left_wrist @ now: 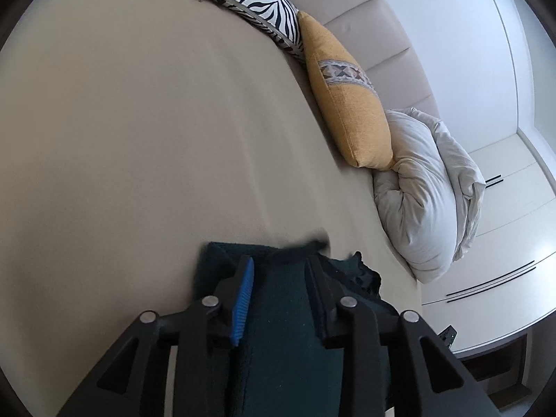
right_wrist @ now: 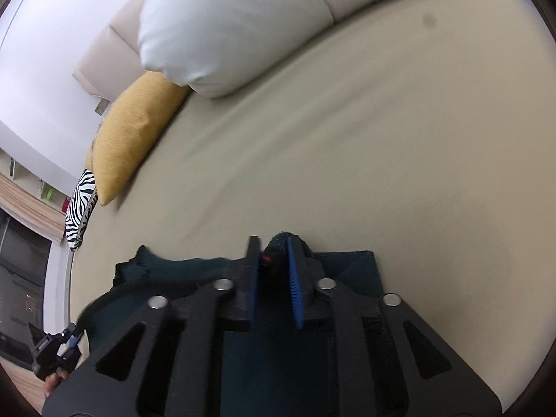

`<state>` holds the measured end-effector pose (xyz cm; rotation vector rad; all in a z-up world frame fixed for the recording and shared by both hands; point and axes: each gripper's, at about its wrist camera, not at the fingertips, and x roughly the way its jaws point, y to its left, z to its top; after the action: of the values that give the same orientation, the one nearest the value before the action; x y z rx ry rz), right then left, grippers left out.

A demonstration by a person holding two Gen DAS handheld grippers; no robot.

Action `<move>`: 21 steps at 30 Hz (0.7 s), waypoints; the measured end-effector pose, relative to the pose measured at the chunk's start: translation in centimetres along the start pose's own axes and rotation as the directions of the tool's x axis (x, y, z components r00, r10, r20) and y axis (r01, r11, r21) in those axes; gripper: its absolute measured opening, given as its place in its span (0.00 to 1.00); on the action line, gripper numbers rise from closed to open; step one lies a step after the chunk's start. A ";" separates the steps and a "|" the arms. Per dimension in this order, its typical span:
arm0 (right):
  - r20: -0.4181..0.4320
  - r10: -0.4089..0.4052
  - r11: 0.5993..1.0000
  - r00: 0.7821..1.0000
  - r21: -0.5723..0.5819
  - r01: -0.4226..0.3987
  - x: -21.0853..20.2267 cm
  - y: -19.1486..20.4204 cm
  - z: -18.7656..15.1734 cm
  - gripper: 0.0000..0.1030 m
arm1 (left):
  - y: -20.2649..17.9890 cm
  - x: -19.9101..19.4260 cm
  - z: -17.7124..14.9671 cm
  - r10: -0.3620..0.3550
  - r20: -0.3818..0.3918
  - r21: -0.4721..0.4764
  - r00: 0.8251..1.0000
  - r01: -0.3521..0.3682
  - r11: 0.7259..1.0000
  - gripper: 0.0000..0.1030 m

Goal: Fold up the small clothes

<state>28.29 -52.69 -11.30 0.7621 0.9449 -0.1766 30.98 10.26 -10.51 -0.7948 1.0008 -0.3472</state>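
Observation:
A dark green garment [left_wrist: 288,299] lies on the beige bed sheet [left_wrist: 139,139] under both grippers. In the left wrist view my left gripper [left_wrist: 279,264] has its fingers spread wide, and the cloth lies flat beneath and between them. In the right wrist view my right gripper [right_wrist: 274,246] is closed to a narrow gap and pinches a bunched fold of the garment [right_wrist: 281,239] between its blue pads [right_wrist: 295,285]. The garment's loose edge [right_wrist: 139,260] trails to the left. The left gripper's body [right_wrist: 52,351] shows at the lower left of the right wrist view.
A zebra-print cushion [left_wrist: 250,0], a yellow cushion [left_wrist: 347,104] and a rumpled white duvet [left_wrist: 424,191] line the bed's far side by the padded headboard [left_wrist: 365,17]. White cabinets [left_wrist: 504,226] stand beyond. The same yellow cushion [right_wrist: 135,132] and duvet [right_wrist: 236,24] show in the right wrist view.

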 end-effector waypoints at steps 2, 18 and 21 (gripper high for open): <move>0.023 0.025 1.000 0.999 0.002 -0.025 -0.1 -0.3 -0.1 0.51 | -0.2 -0.9 -0.7 0.002 0.005 0.022 1.000 -0.003 1.000 0.39; 0.058 -0.061 0.958 0.996 -0.277 0.075 -7.8 1.0 -6.5 0.52 | -1.3 -7.0 -11.2 0.126 0.058 0.249 0.990 -0.137 0.959 0.39; 0.060 -0.068 0.928 0.996 -0.362 0.086 -9.1 1.5 -10.0 0.52 | -0.8 -7.1 -12.1 0.161 0.066 0.261 0.985 -0.172 0.950 0.39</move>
<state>16.95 -46.68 -6.93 0.3758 0.9301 -0.0824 17.10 8.76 -9.16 -0.4690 0.9489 -0.3090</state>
